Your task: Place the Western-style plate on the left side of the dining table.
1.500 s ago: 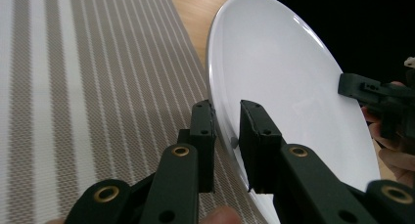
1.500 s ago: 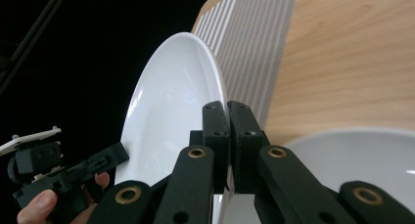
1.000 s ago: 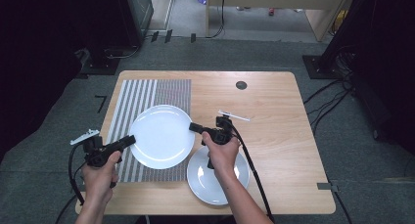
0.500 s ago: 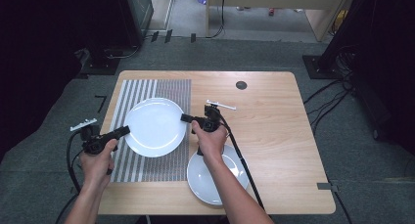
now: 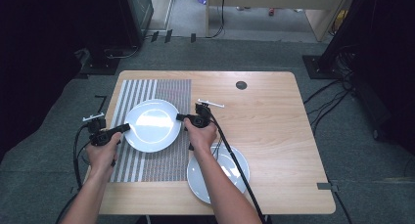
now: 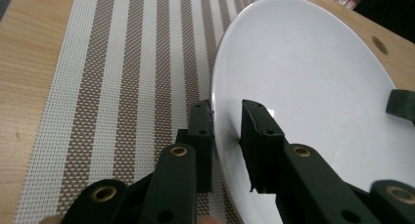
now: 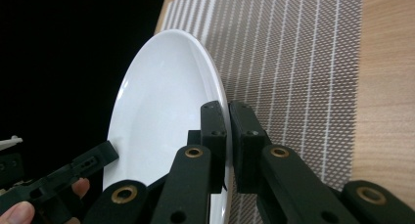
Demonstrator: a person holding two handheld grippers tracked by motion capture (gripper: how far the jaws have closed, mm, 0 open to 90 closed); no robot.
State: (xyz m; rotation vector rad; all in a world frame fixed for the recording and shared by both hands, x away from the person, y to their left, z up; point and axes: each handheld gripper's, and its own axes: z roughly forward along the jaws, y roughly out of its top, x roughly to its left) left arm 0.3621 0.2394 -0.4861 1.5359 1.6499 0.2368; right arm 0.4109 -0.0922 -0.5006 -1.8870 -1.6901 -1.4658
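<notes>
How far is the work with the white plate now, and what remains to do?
Done: both grippers grip the white plate at opposite rims, the left gripper and the right gripper. In hand: they carry it above the striped mat. Left, likely: set it down and release. The second plate lies untouched on the table.

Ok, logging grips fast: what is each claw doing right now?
Left claw: closed on the white plate, at its rim.
Right claw: closed on the same plate's opposite rim.
</notes>
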